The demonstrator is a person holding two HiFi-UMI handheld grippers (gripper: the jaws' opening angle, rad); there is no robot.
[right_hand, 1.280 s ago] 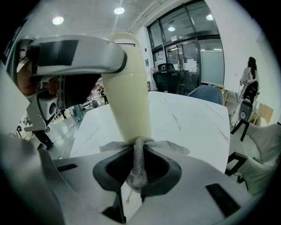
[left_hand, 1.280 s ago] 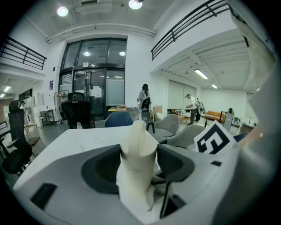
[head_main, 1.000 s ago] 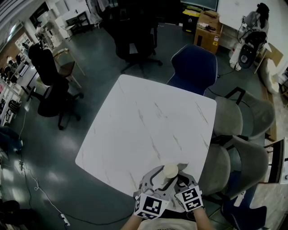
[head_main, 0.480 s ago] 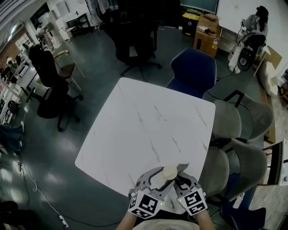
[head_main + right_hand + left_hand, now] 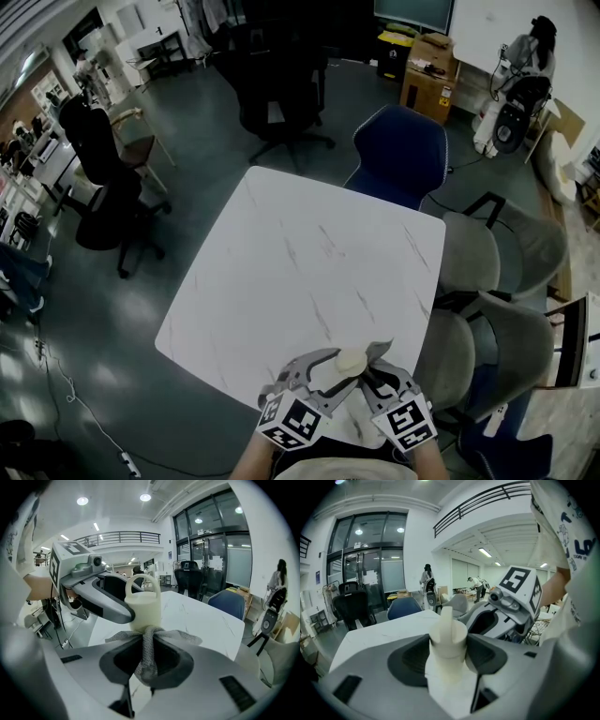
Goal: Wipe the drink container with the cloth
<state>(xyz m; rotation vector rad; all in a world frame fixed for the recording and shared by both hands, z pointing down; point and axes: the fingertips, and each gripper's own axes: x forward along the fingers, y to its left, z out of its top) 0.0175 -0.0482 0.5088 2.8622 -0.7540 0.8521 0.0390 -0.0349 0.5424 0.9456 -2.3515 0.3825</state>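
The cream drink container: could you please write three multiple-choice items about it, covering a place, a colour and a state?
1. Where is the cream plastic drink container? A) in the left claw B) in a sink C) on a shelf
2. What colour is the mesh cloth? A) red B) grey C) green
3. How is the right claw? A) open, empty B) shut on the cloth C) unseen
Answers: 1 A, pads press its sides; 2 B, grey weave shows; 3 B, cloth pinched between its jaws.
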